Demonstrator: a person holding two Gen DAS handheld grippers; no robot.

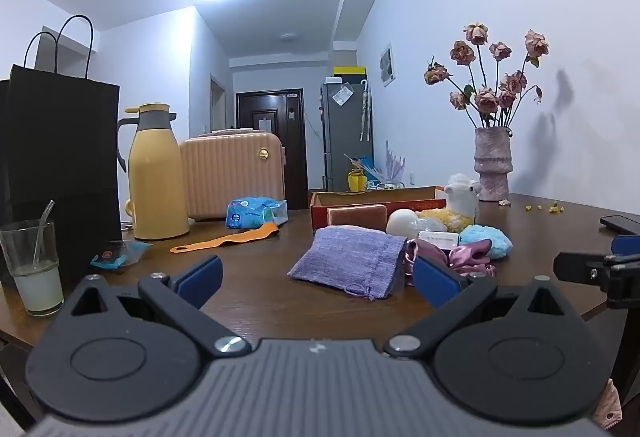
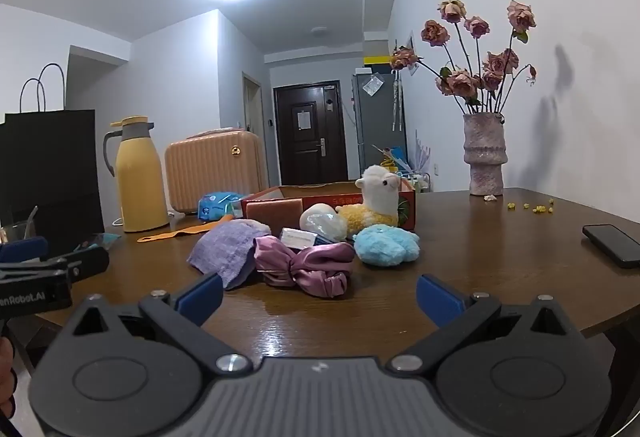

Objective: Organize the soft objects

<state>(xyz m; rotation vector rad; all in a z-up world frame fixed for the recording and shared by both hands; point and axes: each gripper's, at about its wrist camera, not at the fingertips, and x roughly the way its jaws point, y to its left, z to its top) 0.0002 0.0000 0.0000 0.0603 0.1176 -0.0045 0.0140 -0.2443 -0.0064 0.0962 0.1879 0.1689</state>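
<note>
A purple knit pouch (image 1: 347, 260) (image 2: 228, 249), a pink satin scrunchie bow (image 2: 305, 267) (image 1: 469, 257), a blue fluffy ball (image 2: 387, 244) (image 1: 486, 240), a white egg-shaped soft toy (image 2: 323, 222) (image 1: 403, 221) and an alpaca plush (image 2: 376, 200) (image 1: 460, 202) lie on the brown table (image 2: 500, 249) before a red cardboard box (image 2: 332, 195) (image 1: 372, 202). My left gripper (image 1: 316, 279) is open and empty, just short of the pouch. My right gripper (image 2: 320, 297) is open and empty, just short of the bow.
A yellow thermos (image 1: 156, 173), a peach case (image 1: 234, 173), a black paper bag (image 1: 60, 165), a glass of milk (image 1: 34, 273), a wipes pack (image 1: 256, 212) and an orange strap (image 1: 228, 237) stand left. A vase of dried roses (image 2: 485, 153) and a phone (image 2: 612, 245) are right.
</note>
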